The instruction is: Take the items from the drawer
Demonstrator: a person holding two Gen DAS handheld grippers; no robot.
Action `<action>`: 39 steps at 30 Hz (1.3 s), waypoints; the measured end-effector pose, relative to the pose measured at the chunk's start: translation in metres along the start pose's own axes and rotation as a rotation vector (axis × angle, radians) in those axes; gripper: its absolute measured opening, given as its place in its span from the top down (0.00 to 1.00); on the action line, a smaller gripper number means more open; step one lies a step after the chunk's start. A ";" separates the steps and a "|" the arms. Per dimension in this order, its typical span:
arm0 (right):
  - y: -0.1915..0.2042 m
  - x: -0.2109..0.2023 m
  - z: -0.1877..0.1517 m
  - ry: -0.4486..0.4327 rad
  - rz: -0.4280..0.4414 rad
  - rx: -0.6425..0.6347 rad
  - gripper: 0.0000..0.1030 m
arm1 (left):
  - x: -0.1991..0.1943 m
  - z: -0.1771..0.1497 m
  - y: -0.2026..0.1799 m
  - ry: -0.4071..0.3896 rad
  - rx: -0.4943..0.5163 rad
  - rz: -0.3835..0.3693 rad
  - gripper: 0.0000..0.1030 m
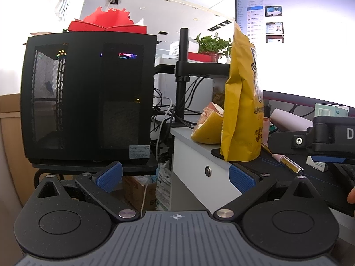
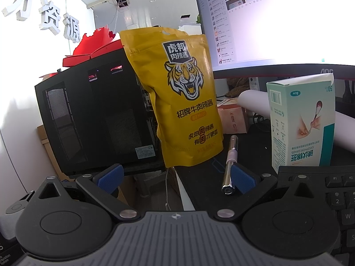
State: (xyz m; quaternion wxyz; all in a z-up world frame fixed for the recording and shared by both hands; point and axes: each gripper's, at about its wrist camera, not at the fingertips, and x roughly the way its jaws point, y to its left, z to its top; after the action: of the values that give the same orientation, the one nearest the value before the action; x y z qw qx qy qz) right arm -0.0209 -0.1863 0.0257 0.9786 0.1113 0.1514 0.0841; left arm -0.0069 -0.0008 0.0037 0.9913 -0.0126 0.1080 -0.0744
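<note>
A yellow tiger-print pouch [image 2: 188, 102] stands upright on the black desk mat [image 2: 204, 177]; it also shows edge-on in the left wrist view [image 1: 241, 102]. A pink and silver pen [image 2: 230, 166] lies on the mat right of the pouch and shows in the left wrist view [image 1: 288, 163]. A teal swab box [image 2: 304, 124] stands to the right. The white drawer front [image 1: 199, 175] with a round lock is shut below the desk edge. My left gripper [image 1: 175, 176] is open and empty, in front of the drawer. My right gripper [image 2: 176, 177] is open and empty; its right pad is beside the pen.
A black PC case [image 1: 88, 97] stands on a low stand at the left, with red paper [image 1: 106, 22] on top. A monitor [image 1: 299, 44] fills the upper right. A keyboard [image 2: 337, 199] lies at lower right. A white roll [image 2: 288, 108] and cables lie behind.
</note>
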 end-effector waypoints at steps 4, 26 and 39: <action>0.001 0.000 0.000 -0.004 -0.013 -0.009 0.00 | -0.001 0.000 0.000 -0.002 0.001 0.000 0.00; 0.010 0.001 -0.004 -0.017 -0.060 -0.077 0.00 | 0.002 0.000 0.001 0.000 0.002 0.033 0.00; 0.010 0.002 -0.004 -0.016 -0.062 -0.081 0.00 | 0.002 0.000 0.001 0.004 0.005 0.039 0.00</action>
State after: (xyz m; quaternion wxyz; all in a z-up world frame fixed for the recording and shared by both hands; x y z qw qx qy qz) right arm -0.0213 -0.1752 0.0236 0.9856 0.0675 0.1435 0.0591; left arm -0.0047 -0.0005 0.0033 0.9924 -0.0080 0.1098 -0.0551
